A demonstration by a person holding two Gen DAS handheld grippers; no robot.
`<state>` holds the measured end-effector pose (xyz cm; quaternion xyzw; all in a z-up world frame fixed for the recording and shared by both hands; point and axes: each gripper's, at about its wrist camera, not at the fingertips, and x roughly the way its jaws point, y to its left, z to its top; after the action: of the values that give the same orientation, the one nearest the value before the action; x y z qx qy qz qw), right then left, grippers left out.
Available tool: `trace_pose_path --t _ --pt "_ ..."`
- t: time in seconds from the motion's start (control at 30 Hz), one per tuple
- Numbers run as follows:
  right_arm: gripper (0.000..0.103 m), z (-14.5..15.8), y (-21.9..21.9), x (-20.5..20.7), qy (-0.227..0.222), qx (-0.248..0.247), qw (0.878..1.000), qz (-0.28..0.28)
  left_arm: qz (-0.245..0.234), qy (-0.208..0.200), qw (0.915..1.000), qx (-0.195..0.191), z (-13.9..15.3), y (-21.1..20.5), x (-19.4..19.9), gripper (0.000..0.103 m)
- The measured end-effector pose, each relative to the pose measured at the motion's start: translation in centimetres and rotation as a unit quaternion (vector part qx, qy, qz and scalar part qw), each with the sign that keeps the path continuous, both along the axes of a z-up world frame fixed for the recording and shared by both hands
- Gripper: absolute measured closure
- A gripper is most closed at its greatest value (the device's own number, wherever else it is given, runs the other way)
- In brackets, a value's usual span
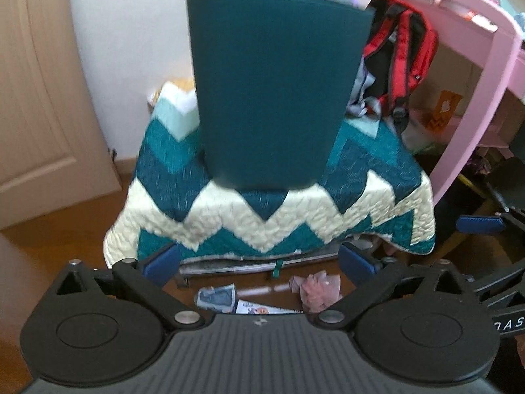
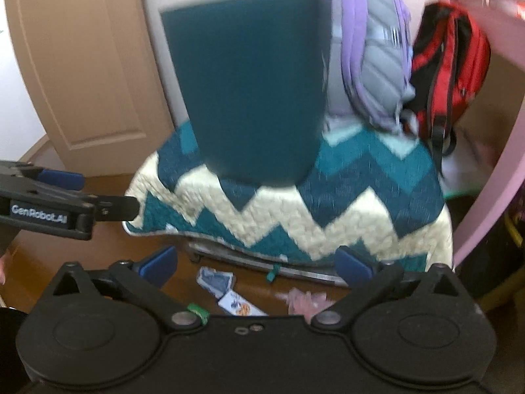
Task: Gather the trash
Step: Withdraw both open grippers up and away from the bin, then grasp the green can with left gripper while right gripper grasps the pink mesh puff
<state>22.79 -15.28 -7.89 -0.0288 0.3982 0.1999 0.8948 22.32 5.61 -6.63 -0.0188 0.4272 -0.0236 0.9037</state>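
Both grippers stand released, blue ribbed pads wide apart with nothing between them: the left gripper [image 1: 259,262] and the right gripper [image 2: 256,262] hang over a glossy brown floor [image 1: 49,249]. The trash lies near, just before a low stand draped in a quilted chevron blanket [image 1: 295,216]: a crumpled pink wad [image 1: 316,290] on the right, a torn blue wrapper [image 1: 216,297] and a flat printed packet [image 1: 262,310] left of it. A smooth, tapered teal bin [image 1: 272,92] stands on the blanket, backpacks behind.

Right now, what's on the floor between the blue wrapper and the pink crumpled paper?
A flat white packet with orange print lies between the blue wrapper and the pink crumpled paper on the brown floor; both wrist views show it.
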Motion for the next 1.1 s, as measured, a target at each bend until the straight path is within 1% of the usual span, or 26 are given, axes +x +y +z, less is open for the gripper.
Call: trace_pose_path --t 0.13,0.3,0.4,0.47,0.6,0.7,0.8,0.87,0.93,1.1 --pt "0.000 -4.3 -0.2 1.3 0.025 -0.009 1.000 -0.017 0.031 0.037 0.9987 -0.015 -4.8 1.0 0.8 0.000" --pt "0.000 -10.2 -0.8 3.9 0.060 -0.032 0.996 -0.052 0.065 0.079 0.9944 -0.024 -10.5 1.8 2.0 0.000" --pt "0.000 -13.3 -1.2 5.7 0.080 -0.052 0.993 -0.068 0.095 0.104 0.9894 -0.036 -13.6 2.5 2.8 0.000" --pt "0.000 -15.1 -1.4 6.6 0.088 -0.056 0.992 -0.073 0.116 0.120 0.9850 -0.044 -15.6 2.8 3.4 0.000" --pt "0.000 -18.6 -1.6 8.3 0.107 -0.058 0.990 -0.074 0.154 0.161 0.9739 -0.044 -20.0 3.2 4.6 0.000" --pt "0.000 -21.3 -1.7 9.2 0.120 -0.061 0.988 -0.075 0.178 0.192 0.9640 -0.046 -23.7 3.5 5.2 0.000" --pt "0.000 -23.8 -1.9 10.0 0.129 -0.062 0.987 -0.072 0.207 0.225 0.9512 -0.043 -27.2 4.1 5.5 0.000" --pt "0.000 -25.5 -1.9 10.6 0.136 -0.065 0.986 -0.068 0.229 0.249 0.9399 -0.047 -29.6 4.6 5.7 0.000" --pt "0.000 -27.2 -1.9 11.2 0.145 -0.067 0.985 -0.064 0.250 0.273 0.9269 -0.061 -32.0 5.2 5.8 0.000" --pt "0.001 -31.0 -1.2 12.8 0.167 -0.083 0.981 -0.053 0.293 0.322 0.8966 -0.083 -37.4 6.0 5.6 0.000"
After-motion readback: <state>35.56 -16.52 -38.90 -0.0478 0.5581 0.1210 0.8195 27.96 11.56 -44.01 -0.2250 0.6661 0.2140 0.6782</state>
